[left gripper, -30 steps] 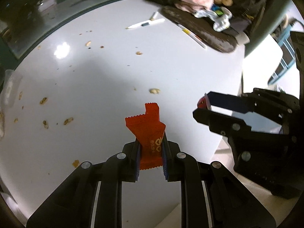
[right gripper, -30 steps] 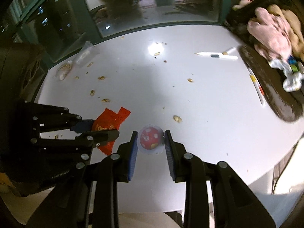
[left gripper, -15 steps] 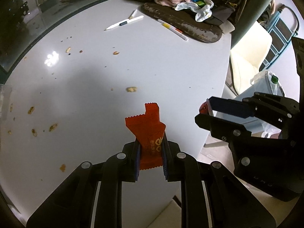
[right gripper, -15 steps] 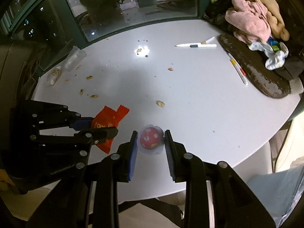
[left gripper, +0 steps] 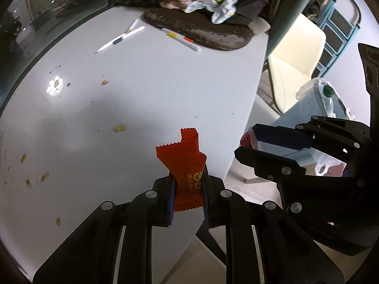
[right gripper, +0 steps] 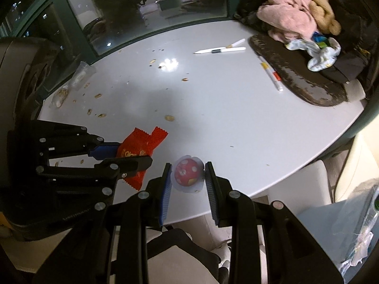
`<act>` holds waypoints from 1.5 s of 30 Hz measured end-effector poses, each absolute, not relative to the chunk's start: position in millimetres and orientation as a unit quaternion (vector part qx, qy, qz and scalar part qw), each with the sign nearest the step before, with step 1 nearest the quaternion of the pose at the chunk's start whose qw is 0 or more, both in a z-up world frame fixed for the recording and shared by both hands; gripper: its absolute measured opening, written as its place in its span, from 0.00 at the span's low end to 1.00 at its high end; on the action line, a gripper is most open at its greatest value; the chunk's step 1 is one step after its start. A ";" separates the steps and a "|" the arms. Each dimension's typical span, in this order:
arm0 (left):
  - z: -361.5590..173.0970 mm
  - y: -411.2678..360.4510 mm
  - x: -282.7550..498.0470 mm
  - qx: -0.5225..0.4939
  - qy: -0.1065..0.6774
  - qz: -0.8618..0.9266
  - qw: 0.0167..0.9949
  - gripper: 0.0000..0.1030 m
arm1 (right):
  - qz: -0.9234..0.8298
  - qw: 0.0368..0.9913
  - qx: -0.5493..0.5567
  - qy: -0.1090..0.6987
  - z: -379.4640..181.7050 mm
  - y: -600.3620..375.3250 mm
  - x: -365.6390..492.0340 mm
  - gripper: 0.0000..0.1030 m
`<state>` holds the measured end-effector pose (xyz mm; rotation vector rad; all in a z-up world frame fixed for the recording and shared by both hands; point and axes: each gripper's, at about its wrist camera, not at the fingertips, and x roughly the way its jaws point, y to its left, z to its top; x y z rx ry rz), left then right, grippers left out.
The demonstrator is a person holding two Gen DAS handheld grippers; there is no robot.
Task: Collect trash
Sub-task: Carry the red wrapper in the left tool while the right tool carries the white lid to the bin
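Observation:
My left gripper (left gripper: 188,184) is shut on a red snack wrapper (left gripper: 183,158), held up over the near right edge of the white table (left gripper: 142,90). The wrapper (right gripper: 139,149) and the left gripper (right gripper: 125,157) also show at the left of the right wrist view. My right gripper (right gripper: 187,177) is shut on a small clear cup with a red, white-dotted lid (right gripper: 187,174), held above the table's near edge. In the left wrist view the right gripper (left gripper: 248,144) sits to the right, past the table edge, with a bit of the red lid (left gripper: 245,139) showing.
Crumbs (right gripper: 169,117) lie scattered on the table. Pens (right gripper: 220,50) and a dark mat (right gripper: 298,75) with a pile of clothes (right gripper: 293,14) are at the far right. A crumpled clear cup (right gripper: 78,75) lies far left. A bag-lined bin (left gripper: 317,108) and a cream chair (left gripper: 296,54) stand beyond the edge.
Both grippers have travelled together toward the table's right edge, each keeping its hold. The bin with a bottle in it and the chair have come into the left wrist view.

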<state>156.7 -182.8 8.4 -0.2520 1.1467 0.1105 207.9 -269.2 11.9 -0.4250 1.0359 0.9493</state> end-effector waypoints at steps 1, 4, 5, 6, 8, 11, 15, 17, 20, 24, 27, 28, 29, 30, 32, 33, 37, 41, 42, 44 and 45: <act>9.6 -188.2 161.1 -0.116 0.541 0.047 0.832 0.16 | 0.429 0.746 -0.192 0.472 13.2 -274.3 210.7 0.27; 11.7 -202.9 173.4 -0.106 0.543 0.030 0.833 0.16 | 0.418 0.754 -0.184 0.472 16.8 -288.3 217.3 0.27; 11.9 -207.2 176.7 -0.102 0.544 0.026 0.833 0.16 | 0.415 0.757 -0.182 0.472 17.3 -292.3 219.2 0.27; 12.2 -212.3 180.5 -0.098 0.544 0.019 0.833 0.16 | 0.410 0.760 -0.178 0.472 18.2 -297.8 221.8 0.27; 14.3 -224.9 189.7 -0.086 0.543 0.006 0.835 0.16 | 0.399 0.767 -0.170 0.473 20.7 -309.3 226.6 0.27; 18.0 -240.4 200.5 -0.075 0.541 -0.011 0.838 0.16 | 0.384 0.777 -0.161 0.472 24.5 -326.3 233.5 0.27; 23.6 -266.7 215.3 -0.052 0.538 -0.039 0.840 0.16 | 0.359 0.793 -0.144 0.472 29.5 -350.6 243.1 0.27; 25.2 -278.7 222.5 -0.042 0.537 -0.052 0.841 0.16 | 0.346 0.801 -0.135 0.470 32.1 -362.9 247.0 0.27; 26.7 -297.8 233.5 -0.027 0.536 -0.073 0.840 0.16 | 0.329 0.810 -0.125 0.470 35.1 -379.0 252.4 0.27; 27.6 -317.8 245.8 -0.013 0.536 -0.095 0.839 0.16 | 0.307 0.820 -0.113 0.469 38.4 -399.9 258.9 0.27; 27.3 -332.7 255.0 -0.003 0.536 -0.111 0.837 0.16 | 0.292 0.827 -0.104 0.469 40.5 -415.3 263.8 0.27; 27.4 -337.1 257.8 -0.001 0.536 -0.115 0.836 0.16 | 0.284 0.830 -0.100 0.468 41.4 -421.7 265.3 0.27; 28.0 -342.4 261.0 0.002 0.535 -0.120 0.836 0.16 | 0.279 0.833 -0.097 0.468 42.0 -426.6 267.1 0.27; 29.3 -347.7 262.6 0.006 0.533 -0.125 0.837 0.16 | 0.275 0.835 -0.095 0.468 42.3 -430.7 268.2 0.27; 30.7 -357.4 268.5 0.012 0.530 -0.135 0.837 0.16 | 0.263 0.840 -0.088 0.467 43.5 -440.9 271.8 0.27; 31.5 -363.5 272.2 0.015 0.529 -0.141 0.837 0.16 | 0.258 0.842 -0.086 0.466 43.9 -445.9 273.8 0.27; 34.2 -388.6 287.3 0.031 0.523 -0.164 0.836 0.16 | 0.233 0.852 -0.073 0.463 47.4 -469.3 281.1 0.27; 38.6 -410.7 300.5 0.044 0.517 -0.184 0.835 0.16 | 0.210 0.861 -0.061 0.458 51.8 -493.7 288.3 0.27; 39.8 -417.8 304.5 0.048 0.515 -0.189 0.835 0.16 | 0.206 0.863 -0.058 0.457 52.6 -498.8 289.7 0.27; 42.2 -430.8 311.5 0.054 0.512 -0.199 0.834 0.16 | 0.197 0.867 -0.054 0.454 55.5 -510.8 293.7 0.27; 43.3 -438.0 315.0 0.057 0.510 -0.204 0.834 0.16 | 0.191 0.869 -0.051 0.453 57.1 -517.2 295.7 0.27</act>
